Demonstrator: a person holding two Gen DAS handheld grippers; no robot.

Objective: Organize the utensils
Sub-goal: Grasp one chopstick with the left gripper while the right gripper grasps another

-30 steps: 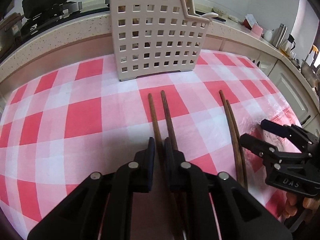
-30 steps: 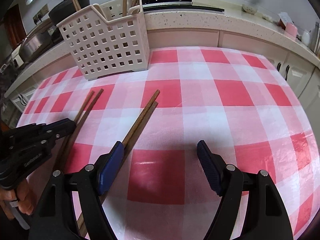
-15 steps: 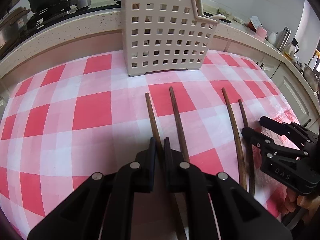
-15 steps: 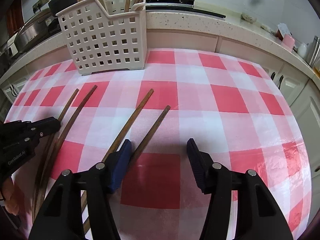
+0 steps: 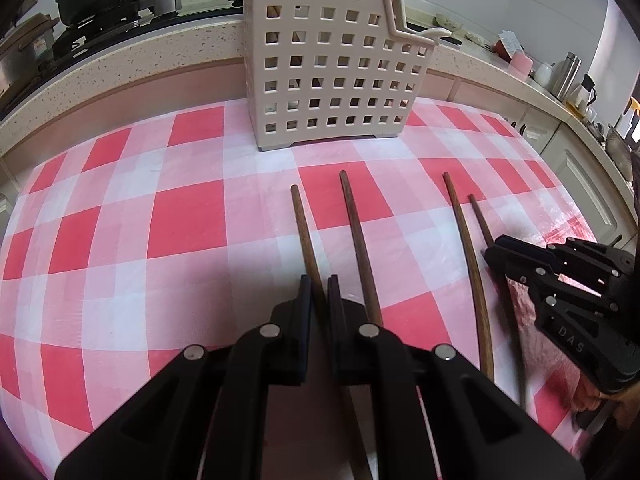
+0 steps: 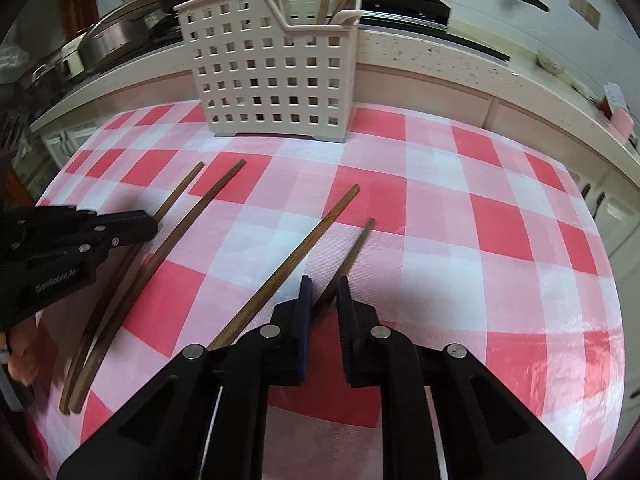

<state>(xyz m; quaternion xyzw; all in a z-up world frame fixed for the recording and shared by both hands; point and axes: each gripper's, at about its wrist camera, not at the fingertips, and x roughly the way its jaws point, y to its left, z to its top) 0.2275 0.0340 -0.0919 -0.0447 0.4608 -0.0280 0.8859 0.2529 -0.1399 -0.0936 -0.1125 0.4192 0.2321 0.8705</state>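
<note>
Four wooden sticks down on the checked cloth (image 5: 120,240), all near its front edge, tips aimed at the far edge where the basket (image 5: 332,68) stands upright with a few more chopsticks already poking out of its top.

Left gripper (image 5: 318,280): closed tight on the leftmost chopstick (image 5: 304,232), pads pressing on its shaft partway along. Second chopstick (image 5: 358,232) loose just beside the right-hand finger, not gripped.

Right gripper (image 6: 324,284): jaws just closing, from wide open to nearly shut, now pinched on the rightmost chopstick (image 6: 356,244). Third chopstick (image 6: 304,244) outside the jaws, just left of them, free on the cloth.

Compared with a second ago: both pairs lying tight together then, splayed apart at the tips now, so one stick singled out from each pair.

Meaning for the task, by judgement: one chopstick secured in each tool, both apparently resting on or very near the cloth, hard to say whether either has left it. Nothing new in the basket yet. Likely next: lift both, tip them upright, drop them through the open top at the far edge. Two sticks left for a second round. Thin round shafts, so some risk of swivelling in the pads during the lift.
</note>
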